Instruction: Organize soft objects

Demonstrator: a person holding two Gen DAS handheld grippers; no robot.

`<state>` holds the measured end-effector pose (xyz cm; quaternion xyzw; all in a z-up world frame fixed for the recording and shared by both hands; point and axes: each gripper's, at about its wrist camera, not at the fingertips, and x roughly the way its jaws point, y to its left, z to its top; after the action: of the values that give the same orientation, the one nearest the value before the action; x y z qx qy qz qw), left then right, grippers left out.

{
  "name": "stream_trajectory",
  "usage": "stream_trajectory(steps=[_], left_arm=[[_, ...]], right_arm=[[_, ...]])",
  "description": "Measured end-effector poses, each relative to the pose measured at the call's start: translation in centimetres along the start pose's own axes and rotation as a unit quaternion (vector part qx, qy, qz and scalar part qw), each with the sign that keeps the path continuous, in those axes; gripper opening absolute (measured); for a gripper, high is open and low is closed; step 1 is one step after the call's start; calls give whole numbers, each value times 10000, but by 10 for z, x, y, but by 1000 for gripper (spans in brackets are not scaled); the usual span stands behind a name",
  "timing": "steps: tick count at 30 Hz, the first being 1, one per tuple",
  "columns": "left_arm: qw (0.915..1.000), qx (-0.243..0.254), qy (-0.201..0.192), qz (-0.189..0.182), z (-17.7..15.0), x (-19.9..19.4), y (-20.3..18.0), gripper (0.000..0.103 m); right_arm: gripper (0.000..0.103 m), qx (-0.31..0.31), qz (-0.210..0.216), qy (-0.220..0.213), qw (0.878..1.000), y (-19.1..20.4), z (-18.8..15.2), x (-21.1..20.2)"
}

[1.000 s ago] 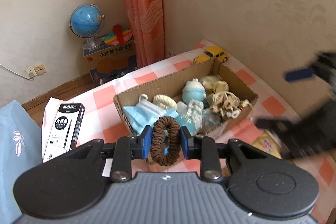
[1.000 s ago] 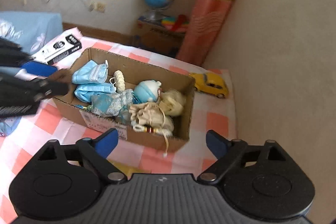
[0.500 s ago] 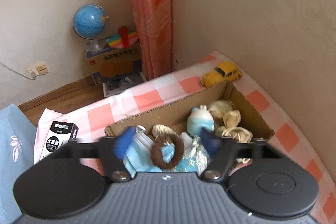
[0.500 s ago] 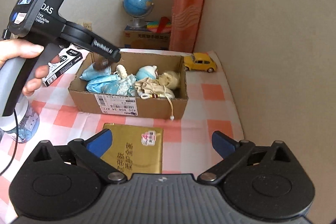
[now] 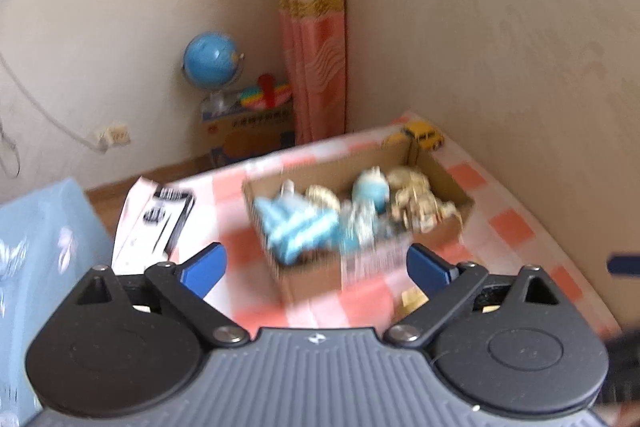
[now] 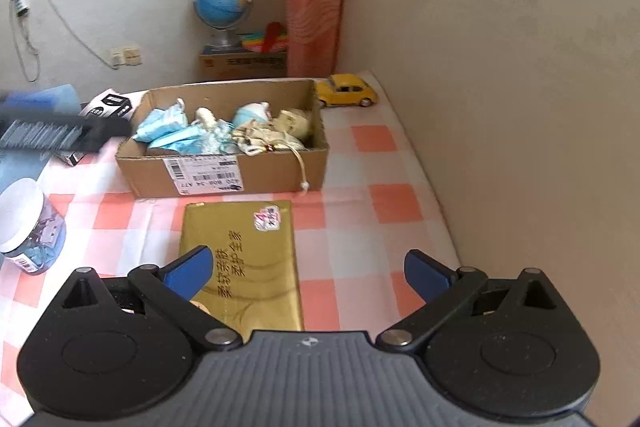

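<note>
The cardboard box [image 6: 224, 171] holds blue face masks [image 6: 164, 125], a light blue plush [image 6: 248, 115] and cream fabric pieces [image 6: 292, 123]. In the blurred left wrist view the same box [image 5: 304, 279] lies ahead of my left gripper [image 5: 316, 265], whose jaws are opening with nothing between them. I cannot pick out the brown scrunchie. My right gripper [image 6: 307, 271] is open above a gold tissue pack [image 6: 240, 259], which lies on the checked cloth in front of the box. The left gripper [image 6: 60, 131] shows blurred at the left of the right wrist view.
A yellow toy car [image 6: 346, 91] stands behind the box by the beige wall on the right. A jar with a white lid [image 6: 28, 227] and a black pen box [image 6: 108, 105] lie to the left. A globe [image 6: 222, 1] stands on cartons beyond the table.
My left gripper let go of the brown scrunchie over the box, opened wide and drew back upward. My right gripper backed away from the box, bringing the gold pack under it.
</note>
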<state>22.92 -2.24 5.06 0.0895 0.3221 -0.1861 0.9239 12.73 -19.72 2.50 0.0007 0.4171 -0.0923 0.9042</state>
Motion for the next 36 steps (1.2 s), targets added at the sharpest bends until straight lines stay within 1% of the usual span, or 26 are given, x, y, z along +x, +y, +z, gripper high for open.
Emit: stream_trajectory(steps=[3, 5, 8, 10, 13, 17, 20, 28, 36], left_arm=[[9997, -163, 149, 78, -26, -25, -2, 97], [9993, -190, 256, 196, -41, -38, -6, 97], [9980, -222, 463, 362, -59, -55, -11, 97], [9975, -346, 503, 352, -66, -66, -12, 97], [9968, -460, 533, 381, -69, -78, -13, 97], [9961, -456, 466, 586, -70, -90, -14, 97], [9960, -533, 426, 584, -70, -94, -12, 97], [9952, -545, 459, 669, -71, -96, -14, 97], [9952, -528, 491, 656, -71, -95, -17, 97]], right_arm=[[103, 153, -87, 99, 9998, -1, -4, -6], [103, 211, -114, 109, 9997, 1, -8, -12], [103, 242, -58, 120, 9996, 5, -13, -22], [103, 225, -11, 109, 9997, 9, -16, -29], [103, 163, -81, 36, 9998, 13, -19, -39], [103, 140, -71, -32, 9999, 15, -19, -48], [103, 153, -105, -60, 9998, 14, -19, -51], [103, 167, -99, -42, 9998, 13, -20, -51], [103, 156, -89, -16, 9998, 13, -21, -51]])
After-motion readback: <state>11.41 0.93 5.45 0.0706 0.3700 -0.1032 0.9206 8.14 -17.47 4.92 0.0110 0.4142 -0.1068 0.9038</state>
